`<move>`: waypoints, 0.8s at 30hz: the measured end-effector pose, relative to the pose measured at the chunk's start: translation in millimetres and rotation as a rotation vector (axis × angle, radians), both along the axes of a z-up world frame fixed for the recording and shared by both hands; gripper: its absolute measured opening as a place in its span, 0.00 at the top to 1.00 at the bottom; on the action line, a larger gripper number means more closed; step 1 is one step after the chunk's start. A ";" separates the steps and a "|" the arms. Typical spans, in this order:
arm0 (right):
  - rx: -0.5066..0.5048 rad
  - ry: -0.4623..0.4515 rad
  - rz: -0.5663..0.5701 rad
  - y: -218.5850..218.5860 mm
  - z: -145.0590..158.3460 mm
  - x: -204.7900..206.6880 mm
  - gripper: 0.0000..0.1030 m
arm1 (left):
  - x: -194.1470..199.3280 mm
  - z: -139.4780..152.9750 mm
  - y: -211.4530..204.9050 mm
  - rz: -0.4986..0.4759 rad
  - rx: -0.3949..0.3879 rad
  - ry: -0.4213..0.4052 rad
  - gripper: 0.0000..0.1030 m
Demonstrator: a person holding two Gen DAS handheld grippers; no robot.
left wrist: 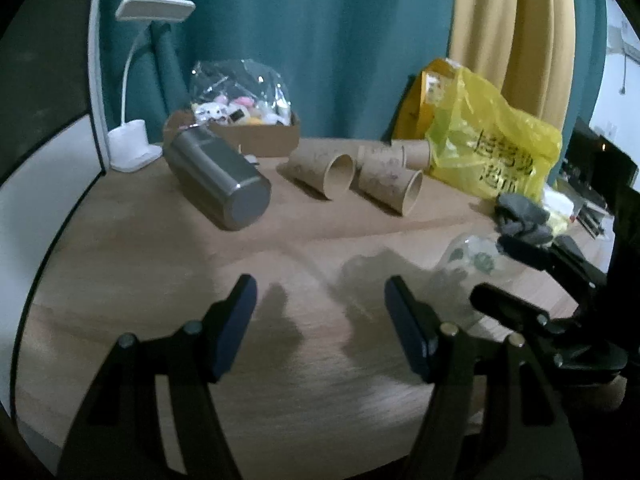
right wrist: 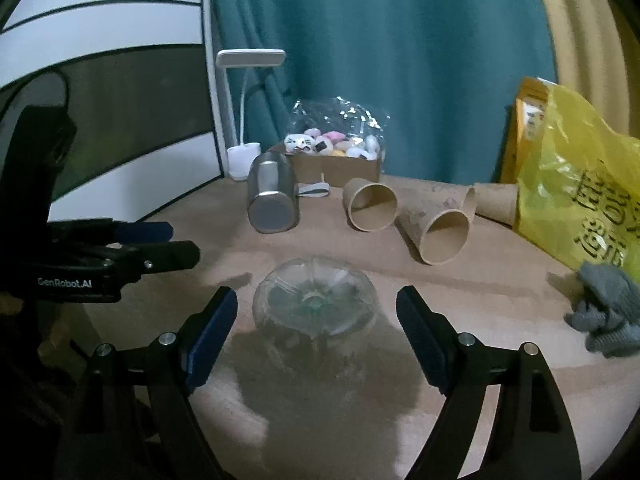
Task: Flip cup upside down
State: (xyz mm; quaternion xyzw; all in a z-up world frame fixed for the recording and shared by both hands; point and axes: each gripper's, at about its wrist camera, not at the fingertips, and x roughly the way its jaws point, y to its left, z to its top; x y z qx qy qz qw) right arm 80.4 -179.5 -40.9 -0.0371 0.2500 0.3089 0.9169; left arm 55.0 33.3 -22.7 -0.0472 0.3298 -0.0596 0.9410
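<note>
Clear plastic cup sits on the table just ahead of our right gripper, its ribbed base facing that camera; whether it is lying or standing we cannot tell. Our right fingers are spread wide, one each side of the cup, not touching it. Our left gripper is also spread and empty, over bare table left of the cup. Beyond the cup lie a steel tumbler and three paper cups on their sides. Right of the cup are a grey glove and a yellow bag; behind the tumbler, a box and white lamp.
</note>
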 end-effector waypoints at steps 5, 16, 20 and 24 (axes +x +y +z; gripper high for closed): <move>-0.023 0.051 -0.087 -14.8 15.6 -6.4 0.18 | -20.3 5.5 -5.9 0.047 0.009 -0.053 0.34; -0.050 0.116 -0.264 -55.7 23.3 -25.1 0.18 | -49.2 15.0 -16.8 0.104 -0.001 -0.087 0.34; -0.064 0.107 -0.283 -60.4 20.3 -38.6 0.18 | -63.7 15.8 -20.8 0.119 -0.004 -0.083 0.34; -0.063 0.109 -0.288 -61.7 20.3 -49.3 0.18 | -79.2 18.5 -29.6 0.118 0.006 -0.090 0.34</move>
